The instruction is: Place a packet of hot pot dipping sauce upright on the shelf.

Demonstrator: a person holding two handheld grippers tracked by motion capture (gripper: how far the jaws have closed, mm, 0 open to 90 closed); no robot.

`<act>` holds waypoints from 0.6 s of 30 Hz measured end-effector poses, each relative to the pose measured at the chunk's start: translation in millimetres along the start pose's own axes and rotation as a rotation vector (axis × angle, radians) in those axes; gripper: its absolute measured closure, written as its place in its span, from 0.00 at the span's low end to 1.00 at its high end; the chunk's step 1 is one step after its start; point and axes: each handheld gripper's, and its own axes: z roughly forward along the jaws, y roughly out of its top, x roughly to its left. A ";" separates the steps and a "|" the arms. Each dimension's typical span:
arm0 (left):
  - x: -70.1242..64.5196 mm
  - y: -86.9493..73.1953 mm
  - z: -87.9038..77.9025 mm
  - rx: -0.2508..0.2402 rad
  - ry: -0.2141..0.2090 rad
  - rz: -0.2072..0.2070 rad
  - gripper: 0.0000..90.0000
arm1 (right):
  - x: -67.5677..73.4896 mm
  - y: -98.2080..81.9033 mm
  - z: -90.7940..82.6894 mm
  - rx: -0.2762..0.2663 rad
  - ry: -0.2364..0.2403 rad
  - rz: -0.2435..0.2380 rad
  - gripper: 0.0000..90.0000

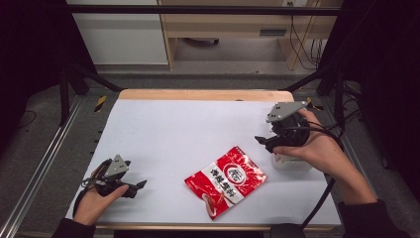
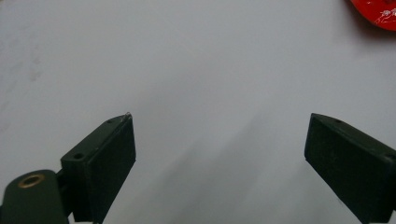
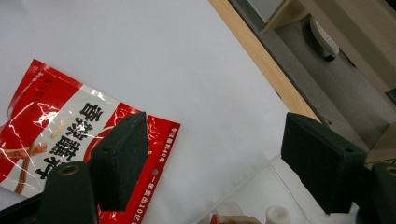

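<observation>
On the white table (image 1: 198, 129): one red-and-white packet (image 1: 226, 181), two hand-held grippers, both with jaws apart and empty.

The table's wooden far edge is visible; its near edge is partly cut off by the frame. The packet lies flat near the front centre, tilted, between the two grippers and touching neither; its print is too small to read in the high view. In the left gripper view only a red corner (image 2: 376, 11) enters at top right. A clear container (image 1: 292, 162) sits under the right hand (image 1: 322, 148), mostly hidden; its contents cannot be identified. The right gripper (image 1: 261, 141) is held above the table at the right, pointing toward the packet. The left gripper (image 1: 137, 186) rests low at the front left, held by the left hand (image 1: 96, 201).
</observation>
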 end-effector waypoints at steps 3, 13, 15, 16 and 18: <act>-0.2 0.1 0.0 0.001 0.001 0.002 0.10 | 1.9 1.1 1.2 0.001 -0.005 0.003 0.25; 0.1 0.1 -0.6 0.004 0.004 0.008 0.10 | 15.0 -2.7 7.7 -0.019 -0.019 0.057 0.20; 0.1 0.2 -0.6 0.004 0.005 0.008 0.10 | 18.7 -6.6 9.3 -0.030 -0.031 0.075 0.19; 0.0 0.2 -0.5 0.004 0.005 0.008 0.10 | 20.5 -7.9 10.0 -0.029 -0.036 0.083 0.19; 0.0 0.2 -0.6 0.004 0.005 0.009 0.10 | 24.9 -12.2 12.0 -0.029 -0.040 0.085 0.17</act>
